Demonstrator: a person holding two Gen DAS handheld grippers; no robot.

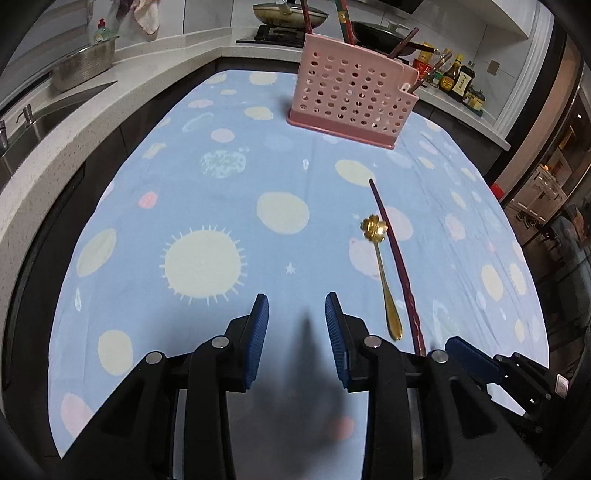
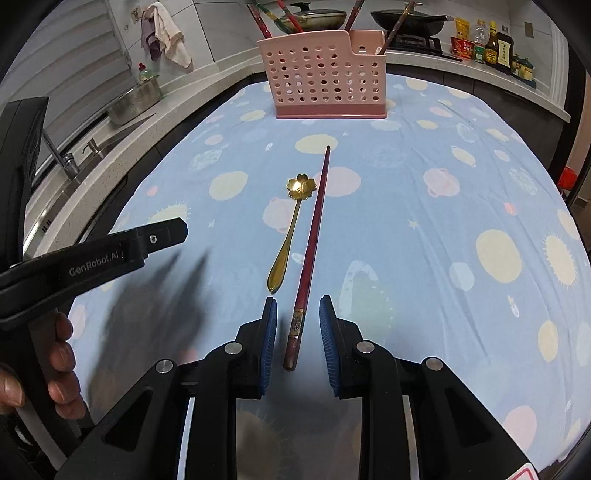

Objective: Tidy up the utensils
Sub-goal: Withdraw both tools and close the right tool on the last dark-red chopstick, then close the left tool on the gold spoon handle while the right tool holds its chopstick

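On the blue patterned cloth (image 2: pixel 424 240) a dark red chopstick (image 2: pixel 314 229) lies beside a gold flower-shaped spoon (image 2: pixel 291 225). A pink perforated utensil holder (image 2: pixel 325 85) stands at the far end with several chopsticks in it. My right gripper (image 2: pixel 298 308) is open, and the chopstick's thick end lies between its blue pads (image 2: pixel 269 328) with a gap on each side. My left gripper (image 1: pixel 296 306) is open over bare cloth, with the spoon (image 1: pixel 384 273) and chopstick (image 1: pixel 397 258) just to its right. The holder (image 1: pixel 351 96) stands far ahead.
A stone counter wraps round the table, with a sink (image 1: pixel 33 125) and steel colander (image 1: pixel 83 64) on the left. Pans sit on a stove (image 2: pixel 406 18) behind the holder, and sauce bottles (image 2: pixel 495 46) stand at the back right. A hand (image 2: pixel 62 354) grips the left tool.
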